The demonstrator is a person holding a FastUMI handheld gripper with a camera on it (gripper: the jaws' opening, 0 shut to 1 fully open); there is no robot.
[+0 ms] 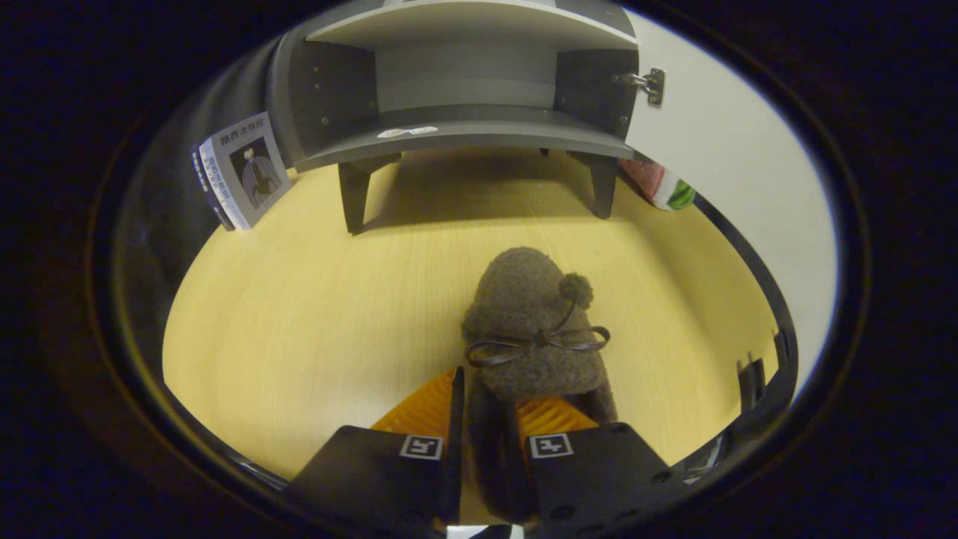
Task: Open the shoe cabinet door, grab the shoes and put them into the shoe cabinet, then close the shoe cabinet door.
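A fuzzy brown shoe (528, 314) with a dark bow and a pompom sticks out ahead of my gripper (488, 404). Its heel end is pinched between my two orange fingers (426, 400), so the gripper is shut on it. The shoe hangs over the yellow wooden floor (299, 299). Beyond it stands the grey shoe cabinet (464, 97) on short legs. The cabinet's white door (718, 157) is swung open to the right on its hinge (650, 82). The lower shelf (464, 131) is bare apart from a small white sticker.
A book (243, 171) leans upright against the wall left of the cabinet. A red, white and green object (662, 187) lies on the floor behind the open door, right of the cabinet's right leg.
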